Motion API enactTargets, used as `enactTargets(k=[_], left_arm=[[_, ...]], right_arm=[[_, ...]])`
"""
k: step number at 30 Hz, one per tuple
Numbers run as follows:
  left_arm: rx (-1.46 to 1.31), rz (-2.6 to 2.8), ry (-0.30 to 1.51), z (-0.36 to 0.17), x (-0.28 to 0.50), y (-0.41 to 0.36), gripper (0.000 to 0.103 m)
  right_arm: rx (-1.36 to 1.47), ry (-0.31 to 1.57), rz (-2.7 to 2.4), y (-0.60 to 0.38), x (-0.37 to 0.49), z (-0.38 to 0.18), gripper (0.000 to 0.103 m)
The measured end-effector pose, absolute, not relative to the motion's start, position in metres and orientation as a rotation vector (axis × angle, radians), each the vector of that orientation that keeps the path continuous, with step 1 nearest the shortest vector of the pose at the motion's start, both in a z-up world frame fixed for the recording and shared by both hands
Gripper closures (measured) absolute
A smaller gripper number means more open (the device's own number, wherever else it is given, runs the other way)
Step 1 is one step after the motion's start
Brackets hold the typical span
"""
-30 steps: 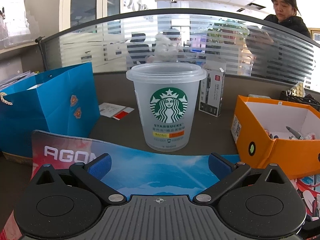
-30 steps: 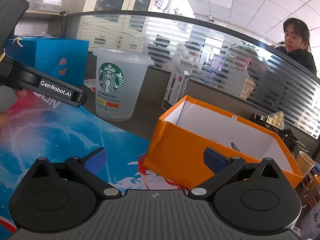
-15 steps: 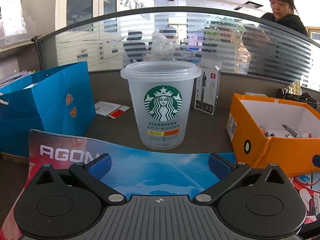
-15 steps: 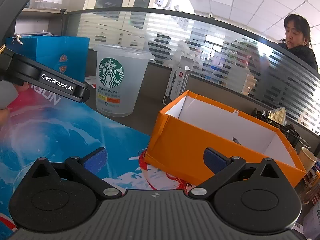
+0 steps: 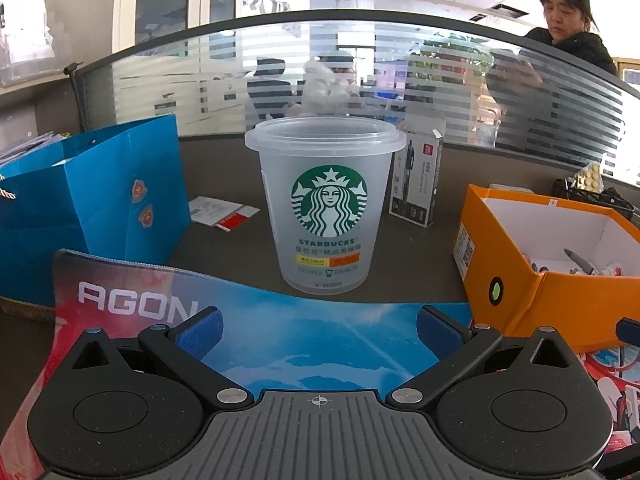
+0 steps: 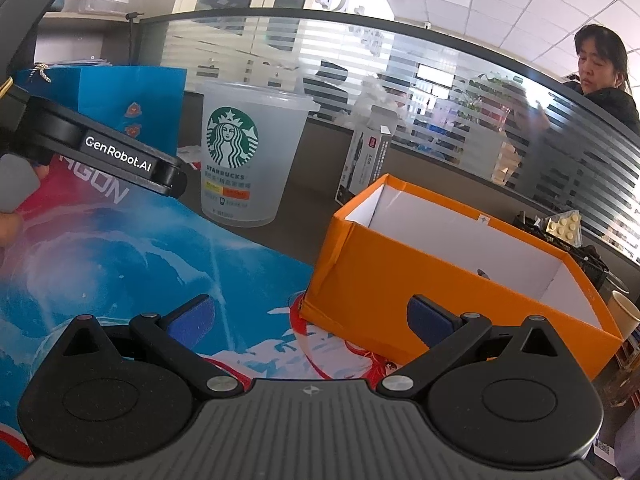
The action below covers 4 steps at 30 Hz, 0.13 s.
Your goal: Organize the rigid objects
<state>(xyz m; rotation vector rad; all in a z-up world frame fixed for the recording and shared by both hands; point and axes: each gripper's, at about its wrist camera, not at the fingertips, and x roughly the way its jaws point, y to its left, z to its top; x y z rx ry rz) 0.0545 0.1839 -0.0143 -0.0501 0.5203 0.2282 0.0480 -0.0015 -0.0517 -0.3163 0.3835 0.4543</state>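
Left wrist view: left gripper (image 5: pixel 319 330) was spread wide, blue pads (image 5: pixel 199 330) apart, nothing between them. It hung low over the printed desk mat (image 5: pixel 304 332). The frosted plastic cup (image 5: pixel 326 204) stood upright dead ahead, just past the mat's far edge on the dark desk (image 5: pixel 236 248), lined up with the gap between the fingers but clear of them. Cup looked empty, rim up. Behind it to the right, an upright black pen box (image 5: pixel 416 180) with its top flap open. Left of the cup, a blue paper bag (image 5: pixel 92 208) standing on the desk, and a flat white-and-red card (image 5: pixel 222 212) lying between bag and cup. Right side: orange box (image 5: pixel 516 280), open top, white inside, with a grey marker (image 5: pixel 582 264) and some small items in the bottom; too small to identify. A person (image 5: pixel 568 36) stood behind the striped glass partition (image 5: pixel 440 76).

Right wrist view: right gripper (image 6: pixel 310 320) was also released, pads wide apart, holding nothing. It sat above the mat (image 6: pixel 120 264), pointing at the near left corner of the orange box (image 6: pixel 420 276). Box contents mostly hidden by the near wall. Cup (image 6: pixel 248 152) stood upright to the box's left, apart from it, pen box (image 6: pixel 366 156) behind and between them. Left gripper body (image 6: pixel 104 152) showed at the left edge, short of the cup. Blue bag (image 6: pixel 132 88) behind it. A paper cup (image 6: pixel 624 314) sat at the far right beyond the orange box.
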Motion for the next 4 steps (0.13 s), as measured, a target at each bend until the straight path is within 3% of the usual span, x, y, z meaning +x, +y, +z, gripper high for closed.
enactTargets(k=[4], left_arm=[[-0.053, 0.229, 0.533, -0.0152, 0.0558, 0.1842, 0.000]], right_arm=[[-0.312, 0.387, 0.453, -0.0014, 0.0477, -0.0527, 0.000]])
